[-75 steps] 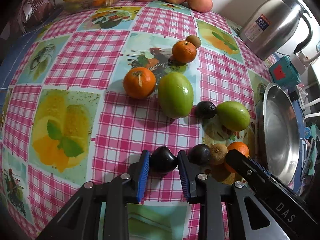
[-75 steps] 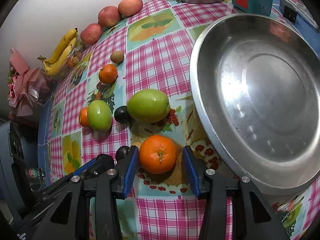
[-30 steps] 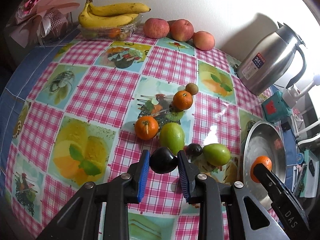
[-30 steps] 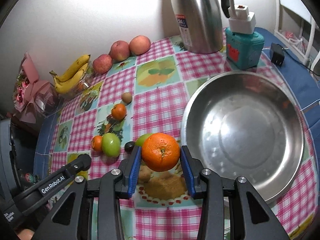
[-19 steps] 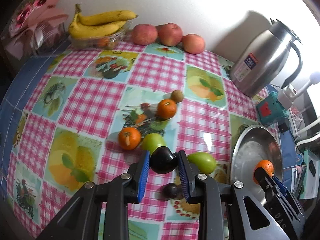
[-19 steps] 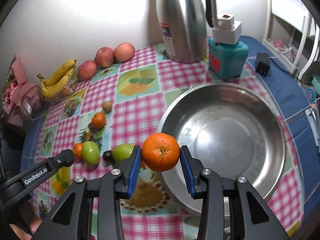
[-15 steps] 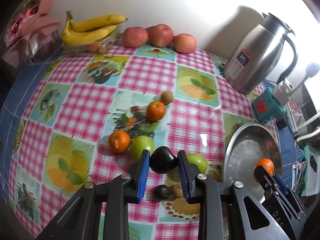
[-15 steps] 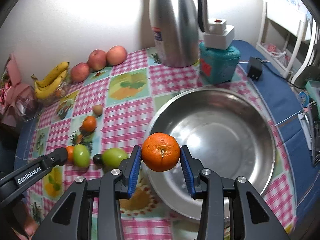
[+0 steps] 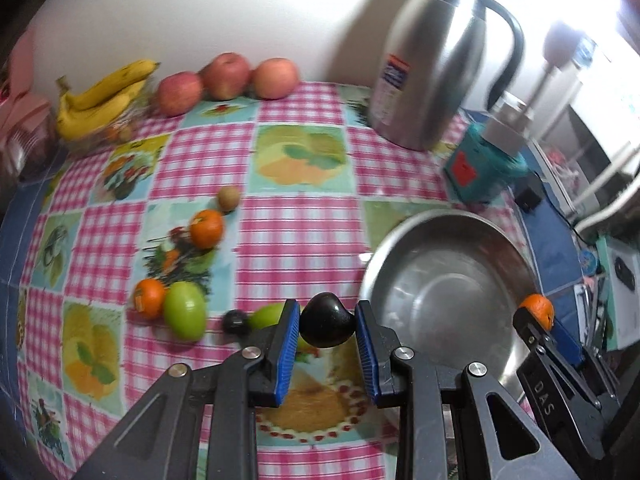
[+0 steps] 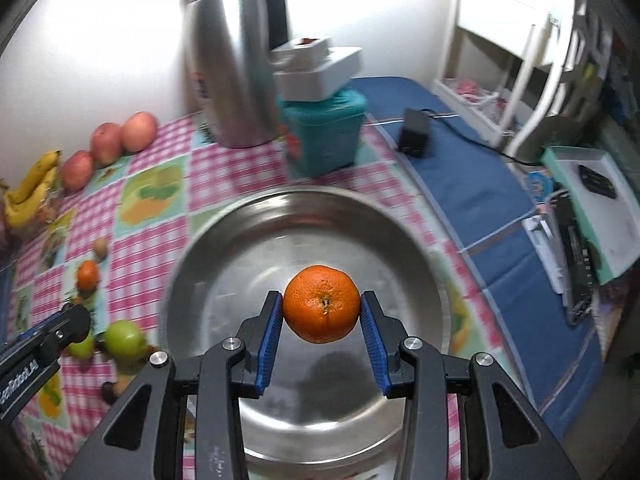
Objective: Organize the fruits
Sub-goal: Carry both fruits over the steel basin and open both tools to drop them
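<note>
My left gripper (image 9: 327,325) is shut on a dark plum (image 9: 326,325) and holds it in the air just left of the steel bowl (image 9: 448,292). My right gripper (image 10: 321,314) is shut on an orange (image 10: 321,303) and holds it above the middle of the steel bowl (image 10: 256,240); the orange also shows in the left wrist view (image 9: 537,310). On the checked cloth lie two oranges (image 9: 205,228), a green fruit (image 9: 184,316), a second green fruit (image 9: 269,316), a dark plum (image 9: 235,321) and a small brown fruit (image 9: 228,198).
A steel kettle (image 9: 428,60) stands at the back, with a teal box (image 9: 480,172) to its right. Bananas (image 9: 104,96) and three apples (image 9: 224,76) line the wall. A charger (image 10: 414,136) and boxes (image 10: 592,196) lie on the blue cloth at right.
Both grippers have moved right while holding their fruit. The orange is now over the middle of the bowl and the plum is at the bowl's left rim.
</note>
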A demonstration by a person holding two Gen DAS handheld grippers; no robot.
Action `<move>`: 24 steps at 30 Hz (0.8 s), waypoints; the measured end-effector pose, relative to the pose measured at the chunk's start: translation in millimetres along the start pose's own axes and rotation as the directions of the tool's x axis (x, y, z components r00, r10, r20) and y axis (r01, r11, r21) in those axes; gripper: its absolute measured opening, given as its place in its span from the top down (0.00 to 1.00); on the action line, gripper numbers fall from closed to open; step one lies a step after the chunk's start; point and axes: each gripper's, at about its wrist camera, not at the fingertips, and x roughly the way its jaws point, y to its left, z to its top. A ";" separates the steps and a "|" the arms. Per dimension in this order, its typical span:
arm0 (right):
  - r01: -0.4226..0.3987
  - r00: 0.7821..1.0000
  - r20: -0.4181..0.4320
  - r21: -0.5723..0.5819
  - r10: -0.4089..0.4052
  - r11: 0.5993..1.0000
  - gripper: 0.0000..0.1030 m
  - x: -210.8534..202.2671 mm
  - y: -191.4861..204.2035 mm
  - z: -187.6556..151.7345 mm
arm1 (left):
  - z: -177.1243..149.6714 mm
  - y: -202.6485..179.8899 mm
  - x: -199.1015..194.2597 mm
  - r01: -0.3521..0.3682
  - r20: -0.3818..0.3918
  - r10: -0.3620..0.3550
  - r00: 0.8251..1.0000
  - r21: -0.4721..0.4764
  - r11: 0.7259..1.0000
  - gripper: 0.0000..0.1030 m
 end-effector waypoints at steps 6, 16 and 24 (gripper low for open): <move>0.065 0.998 0.005 0.027 -0.065 0.998 0.60 3.2 -19.5 3.2 | -3.5 -32.6 8.6 0.022 -0.003 -0.022 1.000 0.077 0.997 0.71; 0.058 0.997 -0.049 0.050 -0.055 0.997 0.60 12.5 -28.8 -0.4 | -21.7 -52.5 25.9 0.058 -0.011 -0.057 0.998 0.142 0.988 0.71; 0.055 0.995 -0.086 0.062 -0.049 0.997 0.60 21.4 -34.0 -1.7 | -23.1 -52.5 32.1 0.048 -0.016 -0.046 0.999 0.145 0.988 0.71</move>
